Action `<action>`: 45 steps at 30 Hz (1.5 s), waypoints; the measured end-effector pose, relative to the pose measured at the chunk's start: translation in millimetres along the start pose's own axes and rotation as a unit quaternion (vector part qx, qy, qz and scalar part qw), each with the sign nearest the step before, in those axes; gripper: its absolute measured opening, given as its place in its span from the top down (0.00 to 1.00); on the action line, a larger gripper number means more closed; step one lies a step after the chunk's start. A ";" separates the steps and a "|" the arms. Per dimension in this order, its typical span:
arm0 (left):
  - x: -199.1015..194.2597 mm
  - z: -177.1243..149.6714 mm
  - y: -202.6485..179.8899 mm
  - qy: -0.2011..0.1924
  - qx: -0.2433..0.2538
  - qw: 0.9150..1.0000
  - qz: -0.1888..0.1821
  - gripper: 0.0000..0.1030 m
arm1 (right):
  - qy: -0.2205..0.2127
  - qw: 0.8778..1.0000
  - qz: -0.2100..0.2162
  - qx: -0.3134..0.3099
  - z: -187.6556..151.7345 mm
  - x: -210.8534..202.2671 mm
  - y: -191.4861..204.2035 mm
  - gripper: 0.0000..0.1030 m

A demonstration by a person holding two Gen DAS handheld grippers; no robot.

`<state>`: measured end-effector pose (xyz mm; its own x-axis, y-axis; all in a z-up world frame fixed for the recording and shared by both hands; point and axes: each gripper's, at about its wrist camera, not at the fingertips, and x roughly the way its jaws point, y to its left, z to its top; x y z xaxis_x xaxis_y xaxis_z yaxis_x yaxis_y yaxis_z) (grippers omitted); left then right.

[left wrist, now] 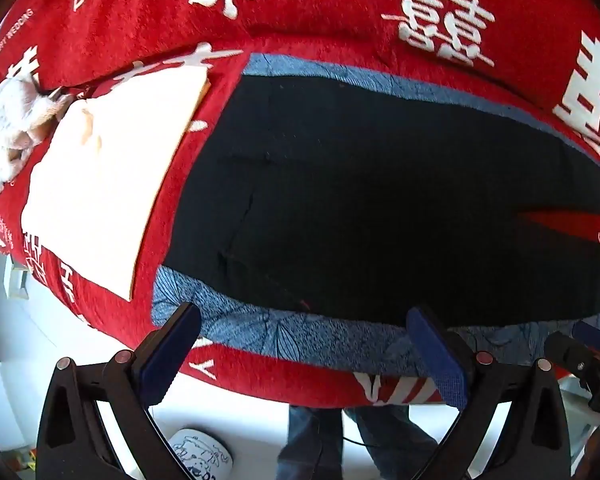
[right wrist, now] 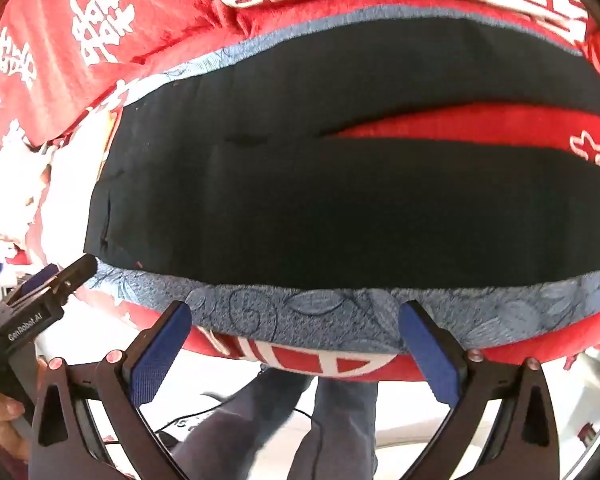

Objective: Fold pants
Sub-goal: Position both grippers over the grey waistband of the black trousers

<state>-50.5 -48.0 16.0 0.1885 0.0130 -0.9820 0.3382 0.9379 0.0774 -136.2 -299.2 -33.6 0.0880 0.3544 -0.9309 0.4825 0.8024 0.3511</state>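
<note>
Black pants (left wrist: pixel 380 200) with blue patterned side stripes (left wrist: pixel 284 332) lie flat on a red cloth, waist to the left and legs spreading to the right; they also show in the right wrist view (right wrist: pixel 320 208). My left gripper (left wrist: pixel 300 332) is open, hovering at the near blue stripe by the waist end. My right gripper (right wrist: pixel 296 324) is open, over the near blue stripe (right wrist: pixel 320 308) further along the leg. Each gripper shows in the other's view: the right gripper (left wrist: pixel 588 344), the left gripper (right wrist: pixel 64 276).
A red cloth with white characters (left wrist: pixel 340 12) covers the table. A folded cream garment (left wrist: pixel 108 168) and a crumpled white cloth (left wrist: pixel 8 128) lie left of the pants. The person's legs (right wrist: pixel 320 420) stand at the table's near edge.
</note>
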 end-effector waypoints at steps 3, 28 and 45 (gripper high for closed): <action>4.4 -1.3 -4.2 0.005 0.011 1.000 -0.003 0.00 | -0.006 1.000 -0.015 0.006 -4.9 1.3 2.3 0.00; 11.5 -15.8 2.5 0.011 0.068 0.998 -0.006 0.00 | -0.016 0.998 -0.042 0.036 -29.7 1.4 19.6 0.00; 16.4 -16.4 12.5 0.018 0.076 0.997 -0.011 0.00 | -0.017 0.998 -0.045 0.037 -34.0 2.3 31.9 0.00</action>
<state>-58.4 -30.4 -2.0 0.1475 0.0085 -0.9890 0.4780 0.8748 0.0788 -150.3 -256.4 -21.1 0.0711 0.2647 -0.9617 0.5521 0.7925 0.2590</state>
